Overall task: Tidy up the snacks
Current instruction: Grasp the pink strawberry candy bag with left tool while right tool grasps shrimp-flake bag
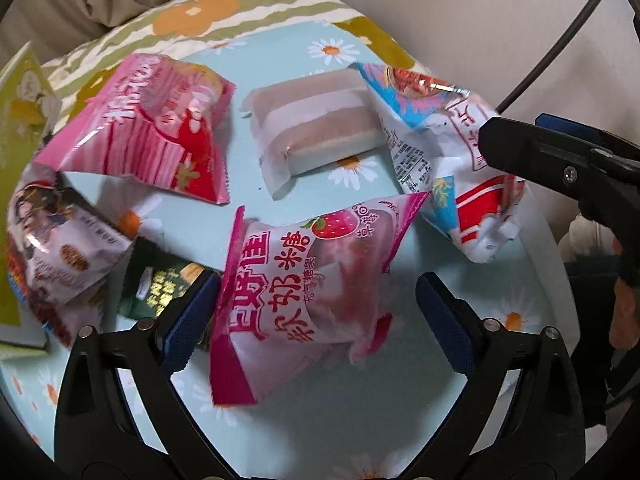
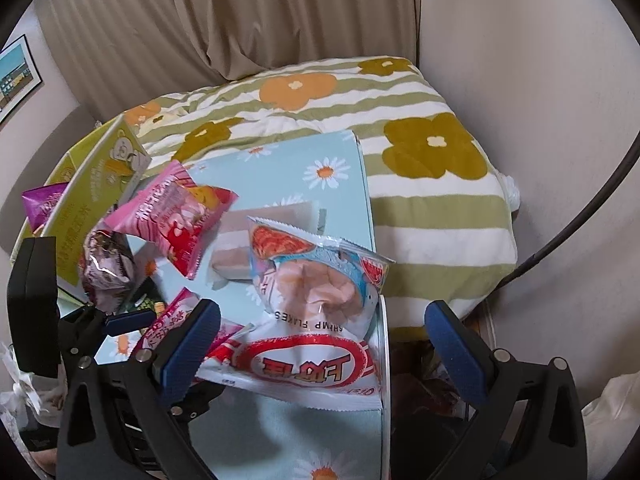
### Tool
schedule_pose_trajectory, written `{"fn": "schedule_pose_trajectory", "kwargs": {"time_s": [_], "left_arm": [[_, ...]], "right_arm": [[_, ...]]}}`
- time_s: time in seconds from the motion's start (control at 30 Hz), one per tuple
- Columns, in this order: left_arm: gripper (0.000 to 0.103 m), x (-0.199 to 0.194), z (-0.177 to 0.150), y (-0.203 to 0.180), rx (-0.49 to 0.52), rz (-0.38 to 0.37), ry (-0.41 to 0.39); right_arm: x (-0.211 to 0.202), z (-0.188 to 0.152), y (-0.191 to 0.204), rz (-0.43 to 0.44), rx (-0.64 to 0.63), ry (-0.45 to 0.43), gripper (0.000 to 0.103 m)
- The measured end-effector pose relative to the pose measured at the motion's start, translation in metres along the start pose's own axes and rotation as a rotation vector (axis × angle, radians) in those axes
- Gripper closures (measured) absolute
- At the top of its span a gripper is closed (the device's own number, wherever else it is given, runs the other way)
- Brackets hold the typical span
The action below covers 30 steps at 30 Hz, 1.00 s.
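Observation:
Snack packs lie on a light blue daisy-print tray (image 1: 352, 408). A pink strawberry candy pack (image 1: 304, 292) lies between the open fingers of my left gripper (image 1: 318, 308). Beyond it are a pink-red pack (image 1: 152, 128), a translucent wrapped cake (image 1: 316, 124), a brown patterned pack (image 1: 68, 248) and a dark green pack (image 1: 164, 288). A white-blue shrimp flakes bag (image 2: 316, 316) lies at the tray's right edge between the open fingers of my right gripper (image 2: 320, 344); it also shows in the left wrist view (image 1: 448, 152).
The tray (image 2: 340, 160) rests on a green-striped flower blanket (image 2: 432, 200). A yellow-green box (image 2: 92, 184) stands at the tray's left with a purple pack (image 2: 40, 204) behind it. Curtains and a wall are behind. The right gripper's arm (image 1: 560, 168) reaches in from the right.

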State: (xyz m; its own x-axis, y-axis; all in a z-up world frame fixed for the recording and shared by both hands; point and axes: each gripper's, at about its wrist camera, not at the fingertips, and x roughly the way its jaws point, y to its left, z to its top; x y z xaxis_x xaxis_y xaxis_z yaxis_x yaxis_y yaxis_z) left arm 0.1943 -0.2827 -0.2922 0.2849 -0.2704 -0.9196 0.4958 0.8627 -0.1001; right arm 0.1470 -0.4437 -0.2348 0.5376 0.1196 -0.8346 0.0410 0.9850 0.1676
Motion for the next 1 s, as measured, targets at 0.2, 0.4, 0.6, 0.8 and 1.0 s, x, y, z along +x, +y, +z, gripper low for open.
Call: {"fn": "schedule_pose_trajectory", "kwargs": {"time_s": [0.2,0.4,0.6,0.8,1.0], "left_arm": [[0.027,0.008,0.005,-0.001,0.044,0.023,0.012],[0.044,0.003,0.006,0.001,0.058,0.005,0.007],[0.048,-0.003,0.005,0.004,0.042,-0.014,0.012],[0.048,-0.010,0.002,0.010,0.014,-0.011,0.011],[0.048,-0.014,-0.003,0.016,-0.008,-0.007,0.007]], "right_arm": [[0.012,-0.001,0.003,-0.009,-0.004,0.014,0.005],[0.022,-0.001,0.008,-0.004,-0.030,0.030,0.012],[0.030,0.001,0.010,-0.008,-0.040,0.045,0.017],[0.034,0.003,0.016,-0.034,-0.079,0.041,0.019],[0.043,0.000,0.026,-0.046,-0.150,0.059,0.031]]}}
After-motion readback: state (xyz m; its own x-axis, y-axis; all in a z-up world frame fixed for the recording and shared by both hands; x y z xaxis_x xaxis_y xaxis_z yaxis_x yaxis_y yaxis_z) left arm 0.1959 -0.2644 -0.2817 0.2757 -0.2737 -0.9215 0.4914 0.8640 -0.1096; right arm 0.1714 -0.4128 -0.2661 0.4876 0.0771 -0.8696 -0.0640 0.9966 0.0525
